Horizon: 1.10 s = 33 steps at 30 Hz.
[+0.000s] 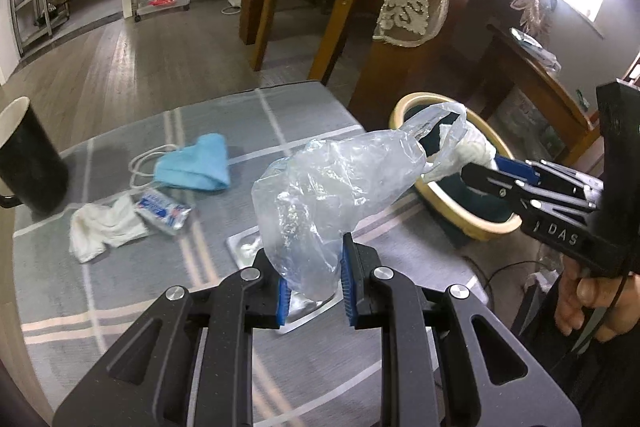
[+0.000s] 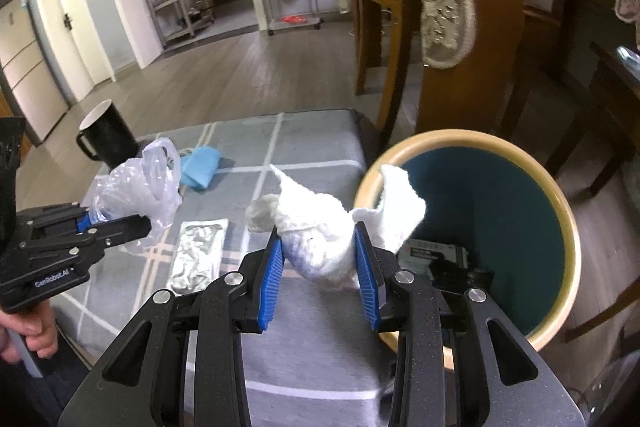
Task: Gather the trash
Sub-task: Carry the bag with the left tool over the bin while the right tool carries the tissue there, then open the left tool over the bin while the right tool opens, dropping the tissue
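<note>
Above the grey checked cushion (image 1: 304, 123), the left gripper (image 1: 312, 289) pinches a crinkled clear plastic bag (image 1: 332, 187) between narrowly parted blue ribbed pads. The right gripper (image 2: 320, 259), wider, clamps a soft white crumpled tissue (image 2: 328, 223) beside the round bin's (image 2: 568, 227) tan rim.

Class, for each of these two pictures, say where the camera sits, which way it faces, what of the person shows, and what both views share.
Left wrist: on the left tool, facing down at the table; grips a clear plastic bag; right tool and hand show.
Right wrist: on the right tool, facing the bin; grips white tissue; left tool and hand show.
Shared: blue mask, black mug, foil packet.
</note>
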Available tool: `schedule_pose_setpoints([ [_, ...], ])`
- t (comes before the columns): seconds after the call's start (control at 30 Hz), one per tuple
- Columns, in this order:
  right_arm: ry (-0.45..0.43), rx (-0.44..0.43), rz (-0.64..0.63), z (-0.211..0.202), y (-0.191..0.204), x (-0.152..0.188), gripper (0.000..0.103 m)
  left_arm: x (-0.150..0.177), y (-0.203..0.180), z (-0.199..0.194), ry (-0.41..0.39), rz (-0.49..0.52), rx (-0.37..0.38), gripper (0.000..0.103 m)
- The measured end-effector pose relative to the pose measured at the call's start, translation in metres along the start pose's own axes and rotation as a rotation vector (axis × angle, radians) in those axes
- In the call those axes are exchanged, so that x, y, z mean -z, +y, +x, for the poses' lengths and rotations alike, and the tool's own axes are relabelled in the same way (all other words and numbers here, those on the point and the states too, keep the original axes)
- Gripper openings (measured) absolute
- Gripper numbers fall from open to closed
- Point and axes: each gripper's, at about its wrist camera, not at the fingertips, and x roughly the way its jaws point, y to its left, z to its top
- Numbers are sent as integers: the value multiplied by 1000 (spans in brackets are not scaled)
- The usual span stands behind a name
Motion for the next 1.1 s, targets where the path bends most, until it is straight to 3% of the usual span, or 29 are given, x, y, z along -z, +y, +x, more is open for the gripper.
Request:
schedule_pose_setpoints([
  [0.33,-39,72,92,-22,-37,-2,36,-20,-37,22,19,36,43,20],
  [0.57,4,120,167,-21,-64,1,36,-35,-68,42,31,56,89,20],
  [1.1,37,134,365,-8,-115,9,37,-60,-132,98,91,97,164,20],
])
